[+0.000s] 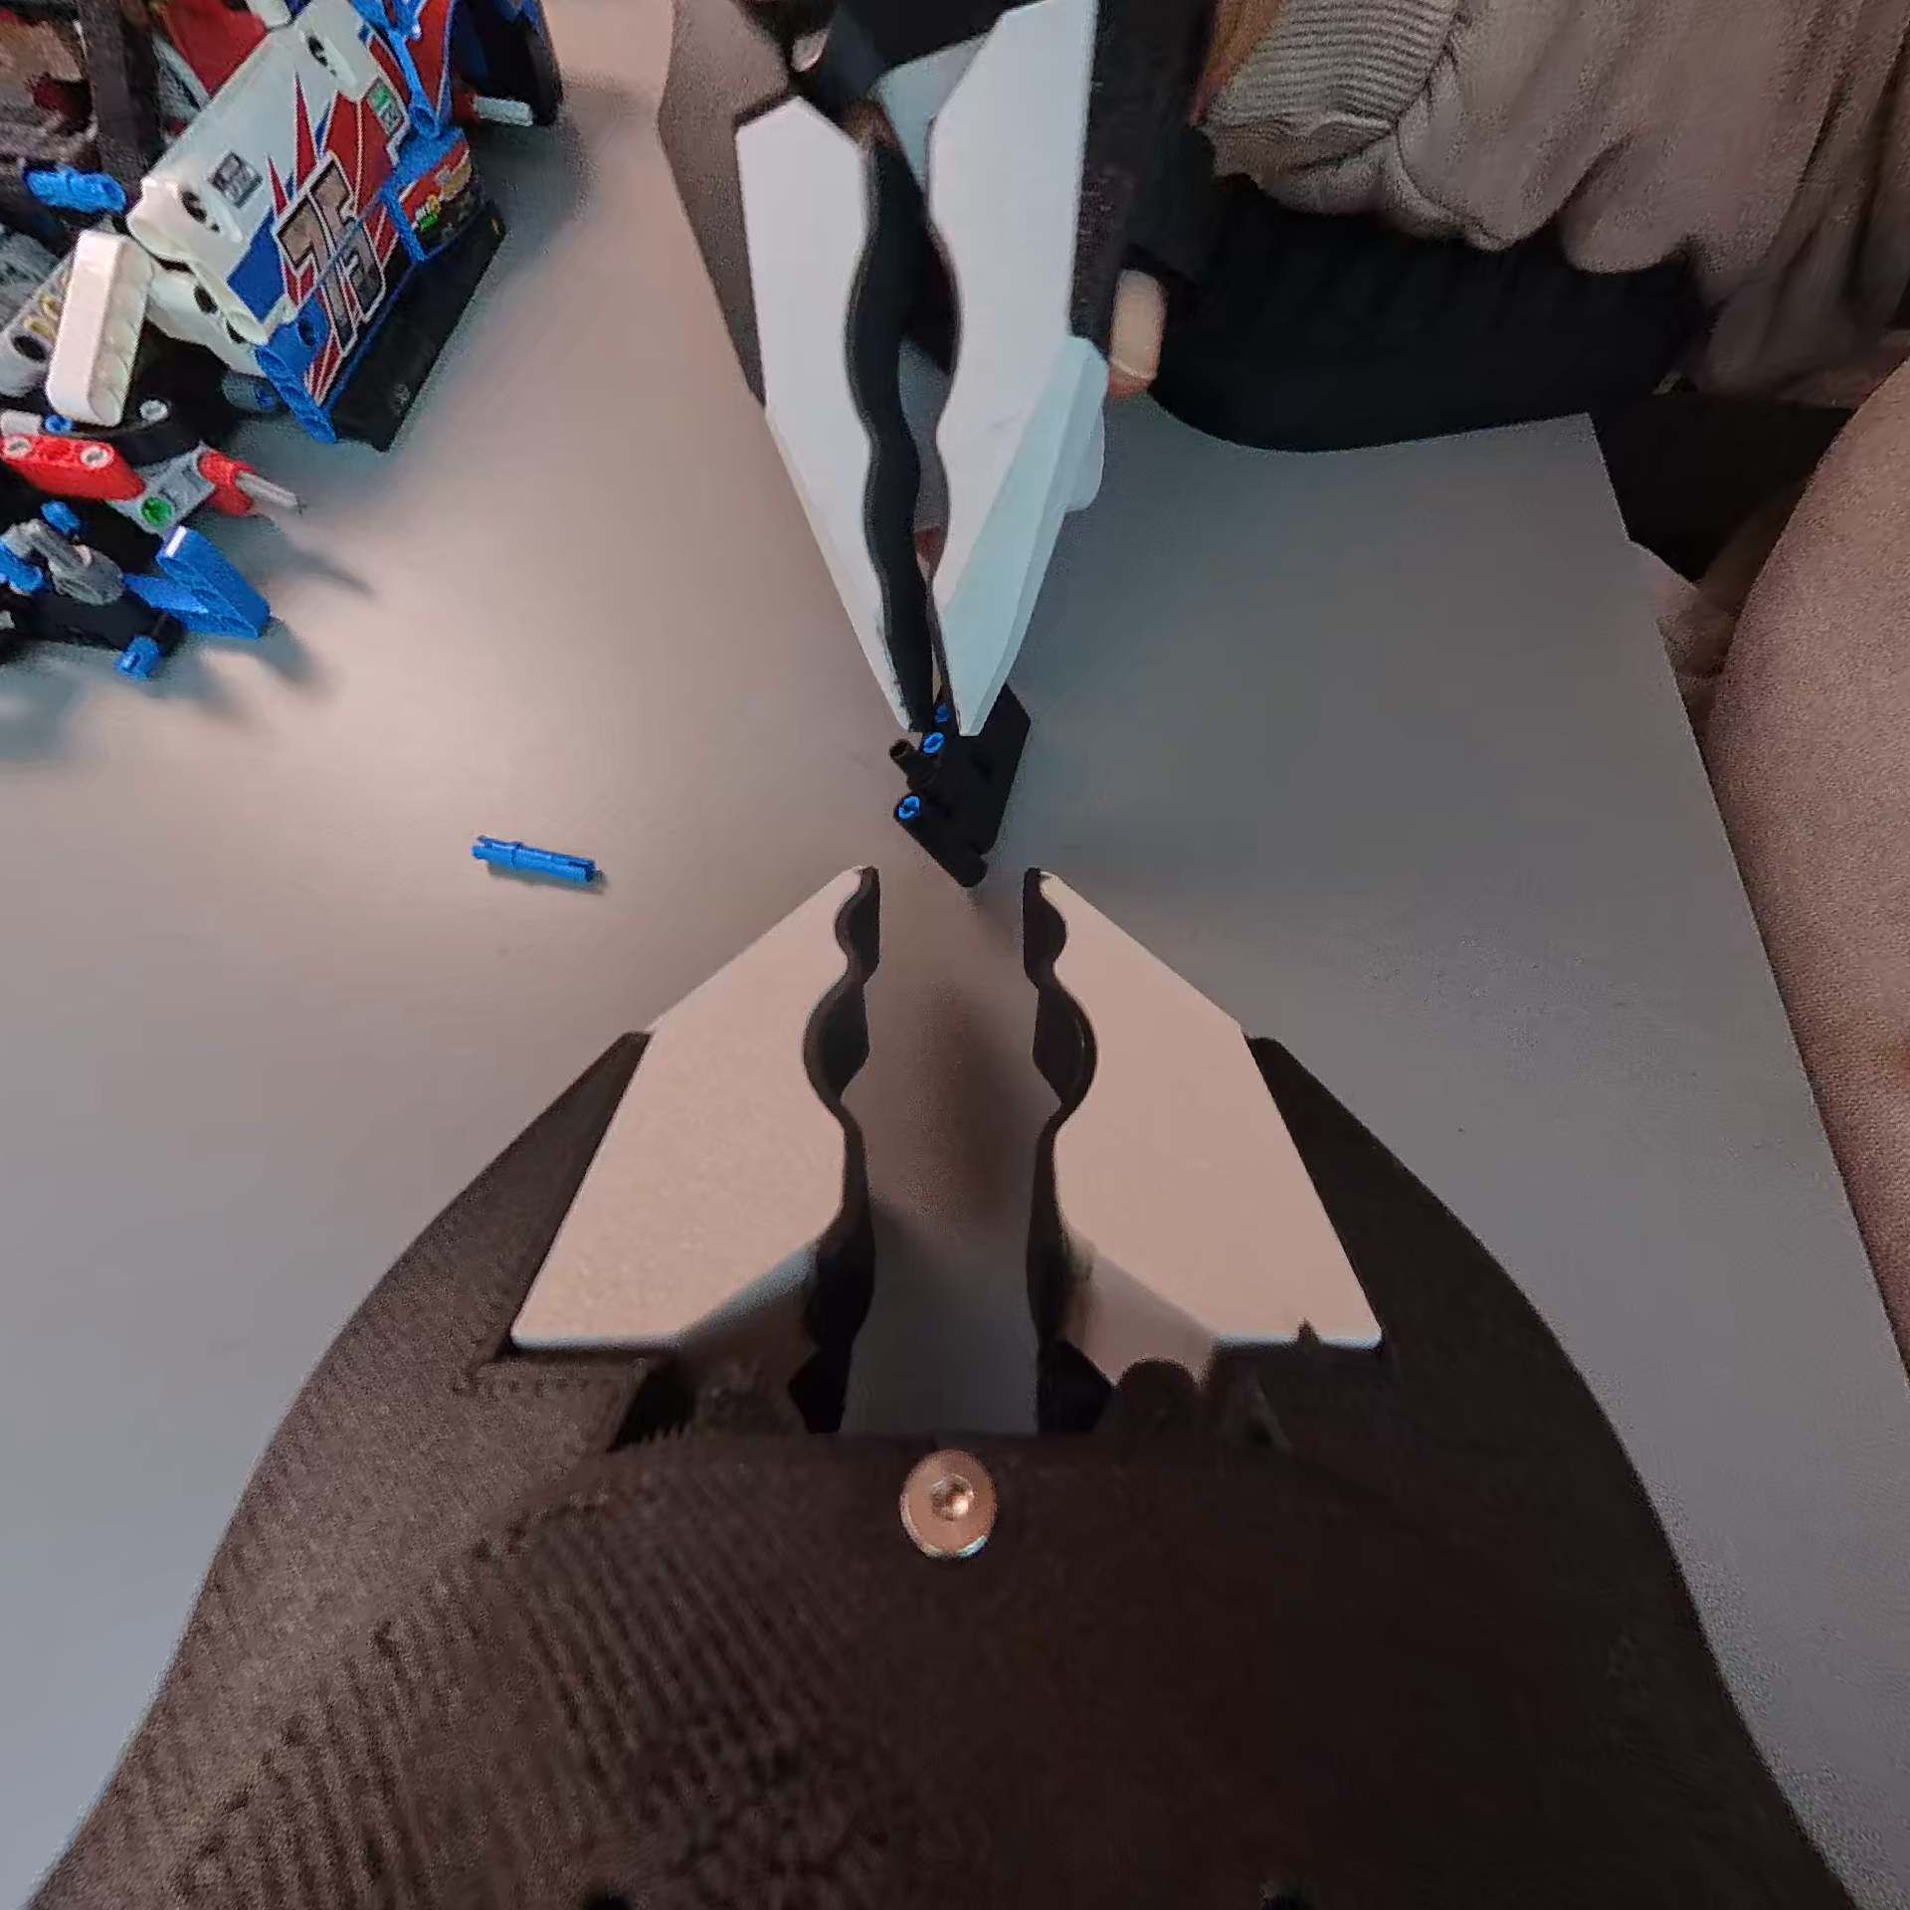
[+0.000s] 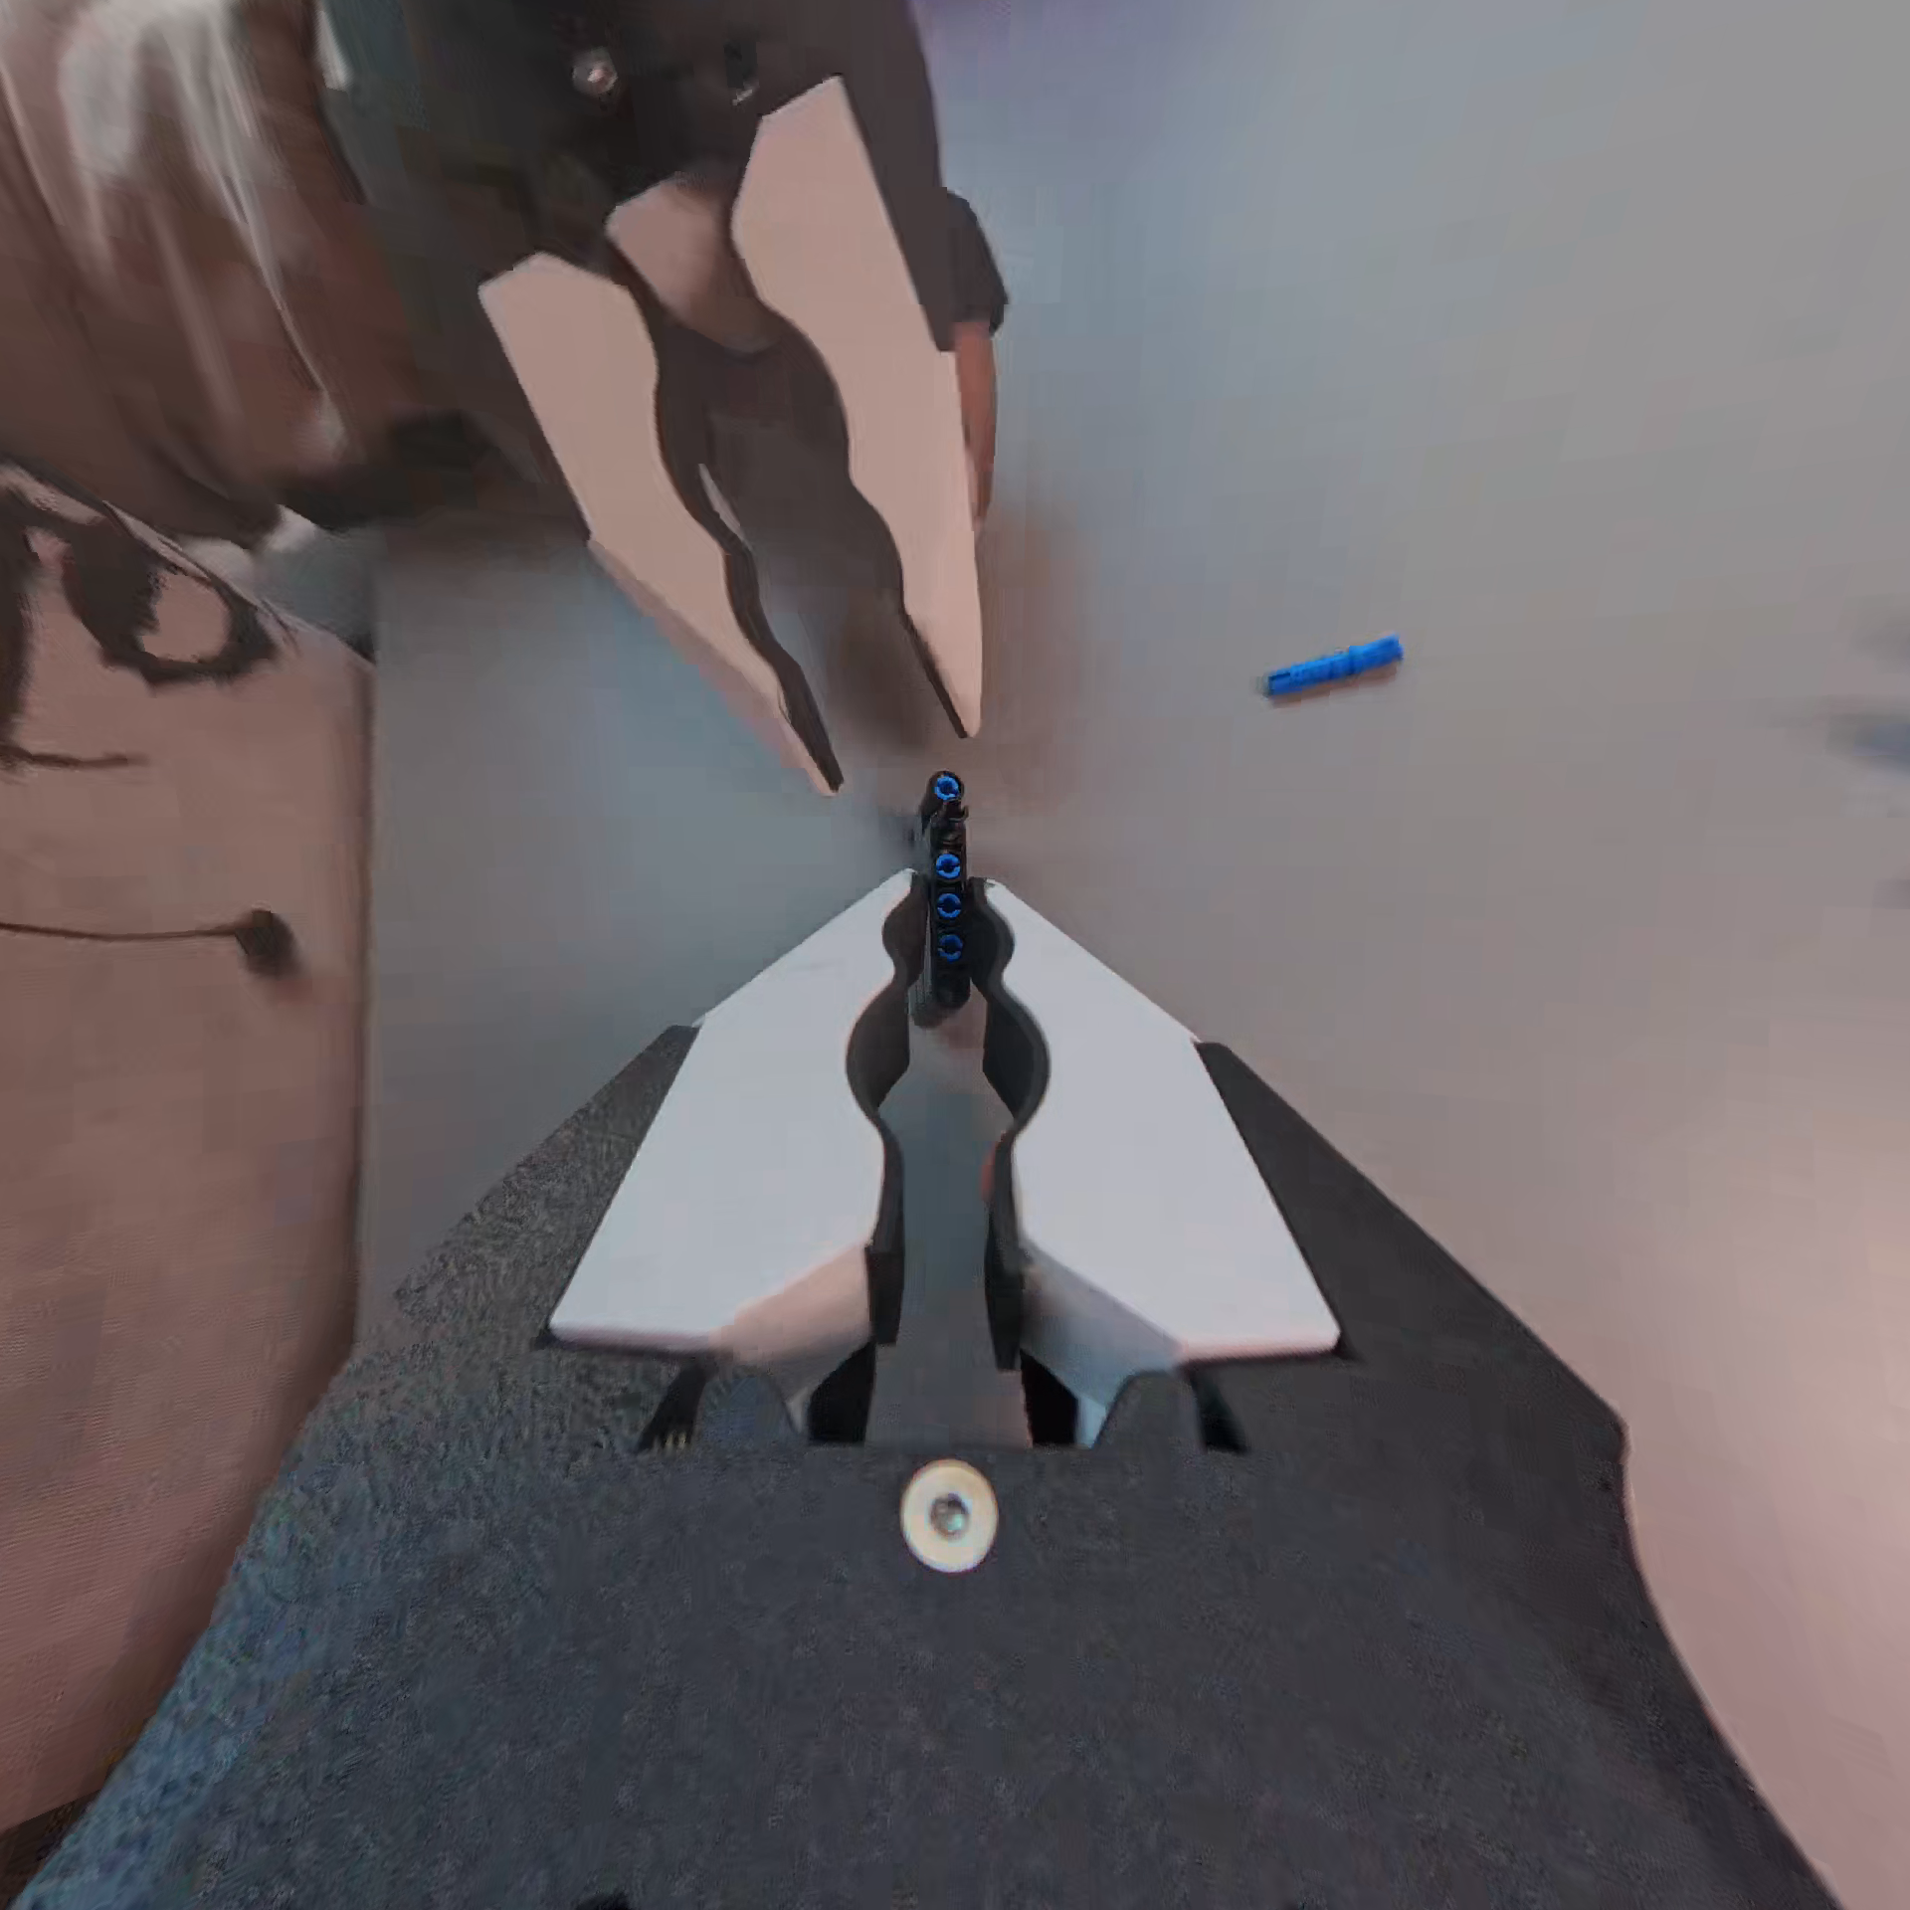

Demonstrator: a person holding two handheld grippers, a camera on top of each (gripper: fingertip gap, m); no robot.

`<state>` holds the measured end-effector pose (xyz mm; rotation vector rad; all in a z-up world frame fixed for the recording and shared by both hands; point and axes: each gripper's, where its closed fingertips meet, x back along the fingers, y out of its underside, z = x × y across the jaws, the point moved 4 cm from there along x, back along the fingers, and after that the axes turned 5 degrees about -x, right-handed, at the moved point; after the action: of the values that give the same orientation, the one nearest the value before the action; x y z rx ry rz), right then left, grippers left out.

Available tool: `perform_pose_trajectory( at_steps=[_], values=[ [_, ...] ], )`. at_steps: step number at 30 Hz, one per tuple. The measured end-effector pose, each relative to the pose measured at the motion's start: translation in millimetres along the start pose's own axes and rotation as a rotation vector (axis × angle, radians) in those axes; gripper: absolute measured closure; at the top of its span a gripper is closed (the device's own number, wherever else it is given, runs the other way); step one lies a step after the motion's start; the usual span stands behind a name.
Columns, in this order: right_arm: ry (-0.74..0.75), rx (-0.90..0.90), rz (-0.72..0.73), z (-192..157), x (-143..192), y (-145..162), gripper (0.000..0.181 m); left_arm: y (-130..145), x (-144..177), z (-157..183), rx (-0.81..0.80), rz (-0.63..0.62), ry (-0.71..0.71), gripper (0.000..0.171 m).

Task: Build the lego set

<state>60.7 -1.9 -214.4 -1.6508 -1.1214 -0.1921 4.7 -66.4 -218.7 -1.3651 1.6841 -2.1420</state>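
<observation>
My right gripper [image 2: 949, 879] is shut on a black lego beam with blue pins [image 2: 947, 899] and holds it just above the grey table. In the left wrist view the same gripper [image 1: 935, 713] comes in from the top with the black beam [image 1: 961, 791] sticking out of its tips. My left gripper [image 1: 951, 879] is open and empty, its tips just short of the beam's end; it also shows in the right wrist view [image 2: 899, 760]. A loose blue pin [image 1: 537, 861] lies on the table to the left, also in the right wrist view [image 2: 1333, 667].
A part-built white, blue and red lego car [image 1: 300, 238] stands at the far left. Loose red, blue and grey pieces [image 1: 124, 548] lie beside it. The table's edge [image 1: 1695, 724] runs along the right, with a person's sleeve [image 1: 1550, 134] and lap beyond it. Both grippers' tips are close together, under 4 cm apart.
</observation>
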Motion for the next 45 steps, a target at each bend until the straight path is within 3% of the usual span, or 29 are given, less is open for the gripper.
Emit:
perform_pose_trajectory(
  at_steps=[3, 5, 9, 12, 14, 19, 22, 26, 29, 31, 45],
  values=[
    [-0.087, -0.198, -0.009, 11, -3, 2, 0.177, 2, 0, 0, -0.101, -0.024, -0.042, 0.141],
    [-0.059, -0.21, -0.009, 17, 0, 2, 0.177, 6, -2, 1, -0.149, -0.053, -0.06, 0.139],
    [0.032, -0.116, -0.045, 17, -1, 4, 0.177, 10, -8, 1, -0.165, -0.082, -0.061, 0.139],
    [0.098, -0.028, -0.017, 18, 3, -1, 0.157, 10, -9, 0, -0.158, -0.079, -0.064, 0.139],
    [0.117, 0.035, -0.033, 14, 5, 1, 0.154, 10, -9, -1, -0.153, -0.076, -0.073, 0.14],
    [0.167, 0.157, -0.182, -1, 1, 16, 0.139, 6, -7, -4, -0.13, -0.053, -0.077, 0.14],
    [0.224, 0.255, -0.235, -3, -5, 18, 0.156, 4, -7, -3, -0.128, -0.036, -0.063, 0.132],
    [0.185, 0.377, -0.237, -12, -12, 17, 0.158, 6, -8, 7, -0.144, -0.047, 0.004, 0.125],
    [0.147, 0.491, -0.216, -21, -16, 18, 0.158, 9, -10, 13, -0.162, -0.075, 0.04, 0.135],
    [0.142, 0.506, -0.216, -22, -17, 18, 0.158, 9, -9, 14, -0.167, -0.078, 0.042, 0.148],
    [0.117, 0.489, -0.218, -24, -18, 19, 0.159, 7, -10, 21, -0.212, -0.158, 0.031, 0.149]
  ],
)
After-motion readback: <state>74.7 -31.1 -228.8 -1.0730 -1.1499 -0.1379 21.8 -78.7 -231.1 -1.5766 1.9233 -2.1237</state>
